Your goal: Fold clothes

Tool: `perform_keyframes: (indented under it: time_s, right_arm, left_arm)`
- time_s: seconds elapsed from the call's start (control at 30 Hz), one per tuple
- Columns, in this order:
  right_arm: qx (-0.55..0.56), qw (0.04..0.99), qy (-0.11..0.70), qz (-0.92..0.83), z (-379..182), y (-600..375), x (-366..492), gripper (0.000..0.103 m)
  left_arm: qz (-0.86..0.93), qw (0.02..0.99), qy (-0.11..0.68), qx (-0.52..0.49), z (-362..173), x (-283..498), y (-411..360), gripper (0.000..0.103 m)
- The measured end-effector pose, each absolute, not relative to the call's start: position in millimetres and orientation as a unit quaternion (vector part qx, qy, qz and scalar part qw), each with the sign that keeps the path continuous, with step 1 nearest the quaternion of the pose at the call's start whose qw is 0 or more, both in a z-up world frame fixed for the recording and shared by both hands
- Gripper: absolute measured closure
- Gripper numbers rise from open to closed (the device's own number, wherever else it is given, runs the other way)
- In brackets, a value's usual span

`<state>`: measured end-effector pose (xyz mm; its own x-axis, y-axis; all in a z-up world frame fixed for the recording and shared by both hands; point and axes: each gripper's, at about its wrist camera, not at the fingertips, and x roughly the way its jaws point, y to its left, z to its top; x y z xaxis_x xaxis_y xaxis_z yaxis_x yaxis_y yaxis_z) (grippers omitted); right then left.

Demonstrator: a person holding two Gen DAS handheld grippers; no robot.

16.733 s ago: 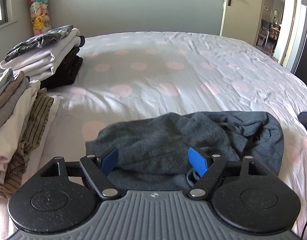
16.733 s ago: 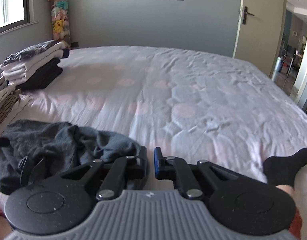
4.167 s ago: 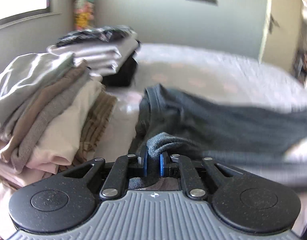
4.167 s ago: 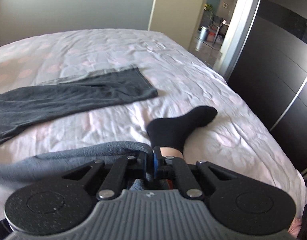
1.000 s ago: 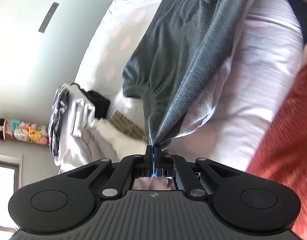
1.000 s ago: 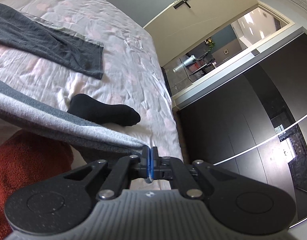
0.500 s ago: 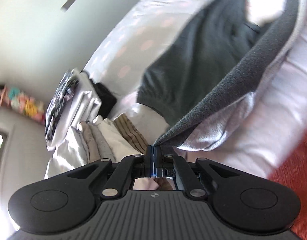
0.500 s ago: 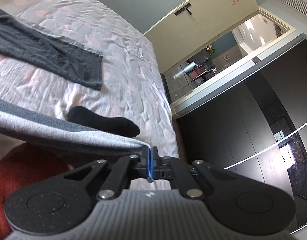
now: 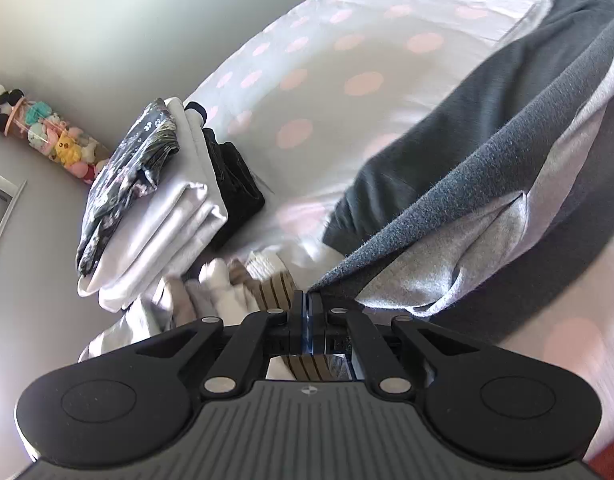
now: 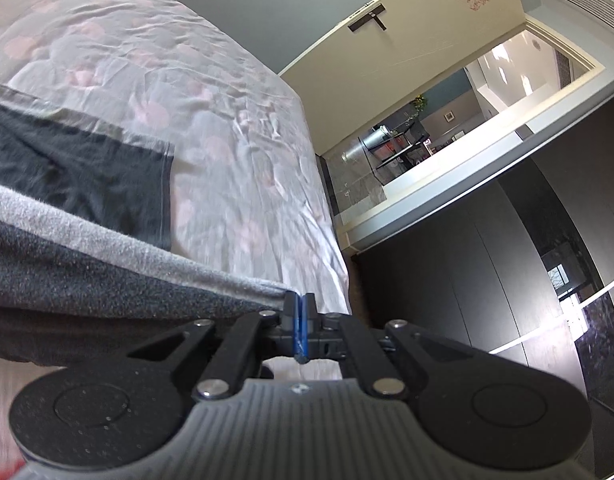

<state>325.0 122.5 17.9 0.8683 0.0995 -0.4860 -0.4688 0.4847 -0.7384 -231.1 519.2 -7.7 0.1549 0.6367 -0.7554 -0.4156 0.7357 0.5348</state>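
We hold a grey garment (image 9: 503,184) stretched between our two grippers above a bed (image 9: 347,52). Our left gripper (image 9: 307,300) has its jaws pressed fully together, pinching one corner of the garment at the tips. From there the fuzzy dark grey edge runs up and to the right, with a paler grey inner face showing below it. Another dark part of the garment lies flat on the bed beyond that edge.

Our right gripper (image 10: 299,302) also has its jaws closed tight, with blue pads touching, and the garment (image 10: 107,288) caught at the tips. The cloth leaves this gripper to the left as a taut band, pale grey along its upper edge and darker below. Past it, a dark hemmed end of the garment rests flat on the bed (image 10: 235,128), which wears a pale cover with pink dots.

In the left view, to the left of the gripper, a stack of folded clothes (image 9: 155,216) sits on the bed: a dark patterned piece on top, white pieces under it, black ones behind. A second pile (image 9: 235,284), with beige and striped pieces, lies just beside our left gripper. A tube of soft toys (image 9: 47,136) stands against the wall. In the right view, a doorway (image 10: 447,132) opens beyond the bed, beside dark wardrobe doors (image 10: 487,260).
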Motion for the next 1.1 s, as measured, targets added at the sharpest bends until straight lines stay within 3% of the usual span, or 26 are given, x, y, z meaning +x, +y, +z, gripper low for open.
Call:
perform_keyframes:
  time_s: [0.27, 0.6, 0.7, 0.77, 0.97, 1.1]
  right_arm:
    - [-0.503, 0.826, 0.188, 0.171, -14, 235, 401, 0.102]
    - [-0.531, 0.801, 0.211, 0.177, -101, 341, 462, 0.101]
    - [-0.522, 0.806, 0.216, 0.178, -110, 346, 464, 0.090]
    - [-0.511, 0.813, 0.219, 0.176, -111, 345, 465, 0.067]
    - [-0.429, 0.849, 0.255, 0.176, -88, 310, 462, 0.066]
    - [-0.304, 0.877, 0.318, 0.195, -77, 259, 459, 0.066]
  left_arm:
    - [0.369, 0.728, 0.571, 0.094, -42, -177, 587, 0.102]
    - [0.390, 0.706, 0.587, 0.070, -101, -134, 648, 0.102]
    - [0.409, 0.702, 0.578, 0.071, -107, -133, 650, 0.100]
    - [0.429, 0.701, 0.564, 0.073, -104, -136, 649, 0.098]
    - [0.446, 0.741, 0.501, 0.045, -70, -145, 609, 0.085]
    - [0.411, 0.768, 0.490, 0.030, -61, -139, 568, 0.084]
